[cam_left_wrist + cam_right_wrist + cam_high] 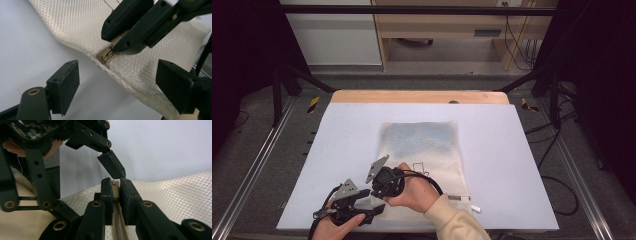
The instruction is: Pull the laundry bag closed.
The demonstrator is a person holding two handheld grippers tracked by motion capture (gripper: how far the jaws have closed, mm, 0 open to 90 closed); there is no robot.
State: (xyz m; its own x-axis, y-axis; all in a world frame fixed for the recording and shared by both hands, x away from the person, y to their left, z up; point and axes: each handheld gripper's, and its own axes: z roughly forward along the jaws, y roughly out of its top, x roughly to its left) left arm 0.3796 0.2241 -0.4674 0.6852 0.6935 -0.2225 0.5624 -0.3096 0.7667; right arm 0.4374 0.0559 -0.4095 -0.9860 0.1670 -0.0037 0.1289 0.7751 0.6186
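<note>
Right jaws clamped on zipper

Right gripper fingers clamped, left gripper fingers apart

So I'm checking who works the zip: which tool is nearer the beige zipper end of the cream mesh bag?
Right. The right tool is clamped on the beige zipper end; the left tool is open, straddling the cream mesh bag edge just short of it.

Mesh bag on table mat, grippers at its near-left corner
</note>
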